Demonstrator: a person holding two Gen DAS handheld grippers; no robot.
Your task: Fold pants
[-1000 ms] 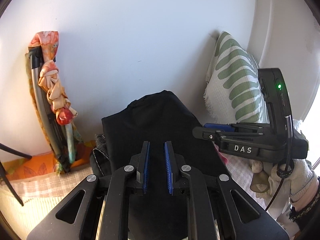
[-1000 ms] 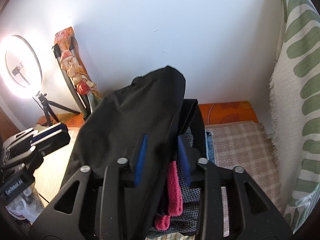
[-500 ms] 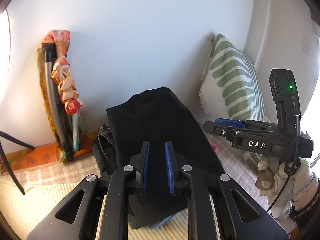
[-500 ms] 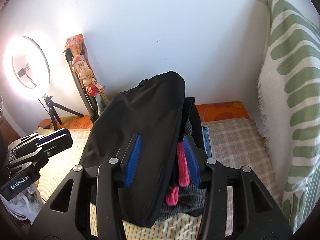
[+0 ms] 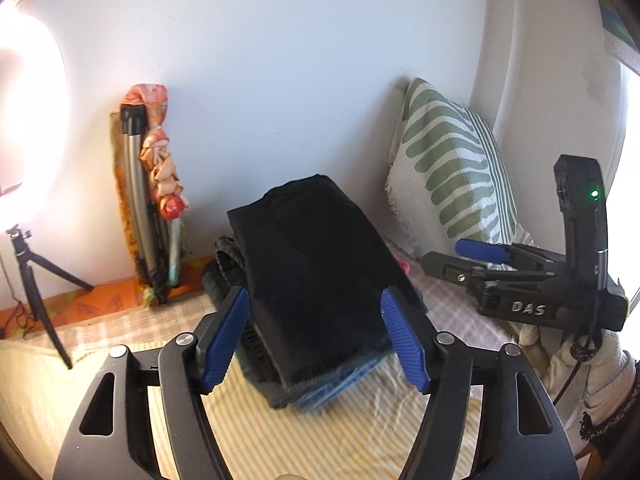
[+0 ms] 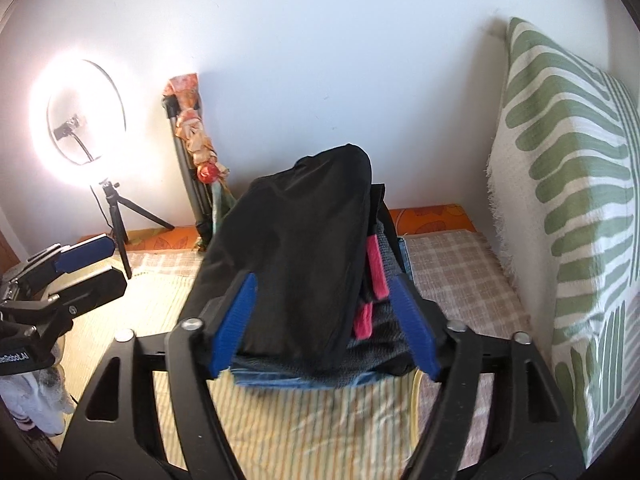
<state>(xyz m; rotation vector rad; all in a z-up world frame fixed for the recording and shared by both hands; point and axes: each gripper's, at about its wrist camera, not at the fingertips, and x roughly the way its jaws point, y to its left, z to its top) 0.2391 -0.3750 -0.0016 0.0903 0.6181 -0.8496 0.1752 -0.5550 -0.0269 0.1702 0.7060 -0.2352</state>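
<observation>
Both tongs have let go of the folded black fabric pants (image 5: 316, 272) and drawn back from them since a second ago. Left tongs (image 5: 316, 340) and right tongs (image 6: 326, 320) are released, their blue-padded jaws opening with nothing pressed between them. Just ahead of both tongs, the pants lie on top of a pile of folded clothes (image 6: 372, 320) on the striped yellow bedspread (image 5: 360, 432). Right of the right tongs leans a green-and-white patterned cushion (image 6: 568, 184).
</observation>
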